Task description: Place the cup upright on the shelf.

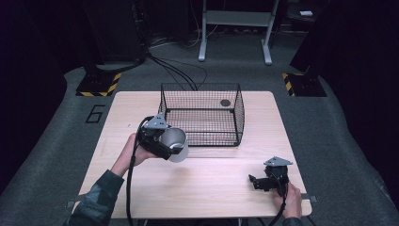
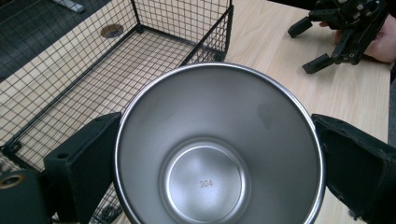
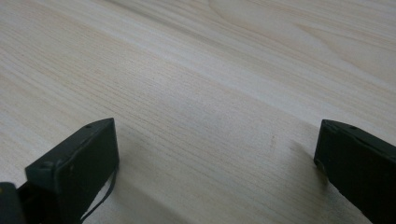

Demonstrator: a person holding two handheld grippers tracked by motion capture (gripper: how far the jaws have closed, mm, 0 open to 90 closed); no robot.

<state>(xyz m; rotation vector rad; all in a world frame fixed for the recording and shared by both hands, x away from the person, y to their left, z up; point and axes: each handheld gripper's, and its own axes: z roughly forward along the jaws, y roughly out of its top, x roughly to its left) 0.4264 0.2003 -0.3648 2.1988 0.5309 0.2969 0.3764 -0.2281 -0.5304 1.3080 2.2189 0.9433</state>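
High view: left hand-held gripper [image 1: 165, 141] clamps the steel cup [image 1: 176, 143] by its sides, raised above the desk [image 1: 221, 181] just before the wire basket [image 1: 202, 113]; advise clearing the near wall before lowering; right hand-held gripper [image 1: 259, 181] rests wide open, empty.

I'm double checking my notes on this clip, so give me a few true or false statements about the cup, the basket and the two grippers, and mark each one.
1. The left gripper holds a steel cup between its jaws. True.
2. The cup has water in it. False: the left gripper view shows it empty, with 304 stamped on its bottom.
3. The wire basket holds several items. False: nothing lies inside it.
4. The right gripper is open with nothing between its jaws. True.
5. The cup is already inside the basket. False: it is held outside, near the basket's front left corner.
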